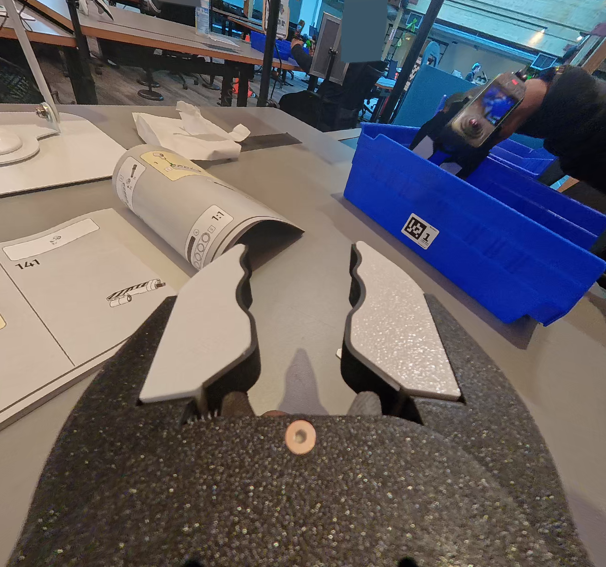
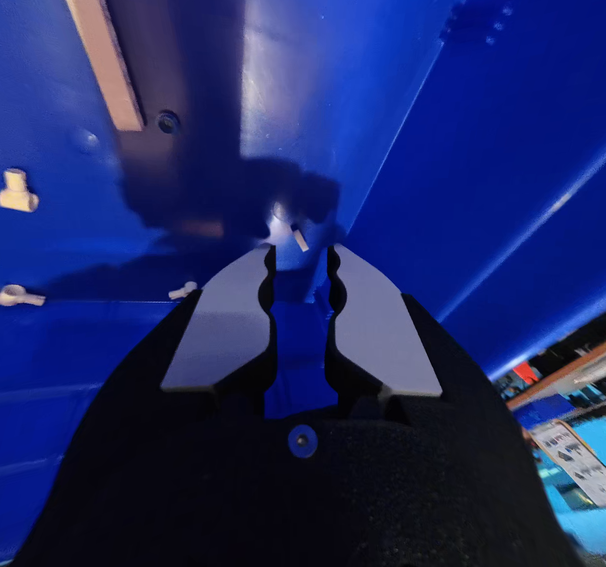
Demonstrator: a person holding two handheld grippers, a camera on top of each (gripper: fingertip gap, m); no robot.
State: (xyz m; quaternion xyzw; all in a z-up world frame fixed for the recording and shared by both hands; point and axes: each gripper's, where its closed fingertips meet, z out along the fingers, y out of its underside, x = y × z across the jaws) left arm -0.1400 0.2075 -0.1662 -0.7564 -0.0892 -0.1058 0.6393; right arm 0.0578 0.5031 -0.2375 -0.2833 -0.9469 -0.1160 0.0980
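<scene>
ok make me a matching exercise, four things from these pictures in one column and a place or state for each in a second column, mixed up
Things:
1. left gripper
2. right gripper
3. booklet page
4. crumpled white paper

Places or states:
a. curled over into a roll
b. open above the bare grey table
c. inside the blue bin, near small pale parts
d. on the table beyond the booklet

Pairs: 1-b, 2-c, 3-a, 4-d

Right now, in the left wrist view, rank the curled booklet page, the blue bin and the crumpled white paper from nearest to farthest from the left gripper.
1. Curled booklet page, just ahead, left of the left gripper.
2. Blue bin, to the right.
3. Crumpled white paper, far back left.
</scene>
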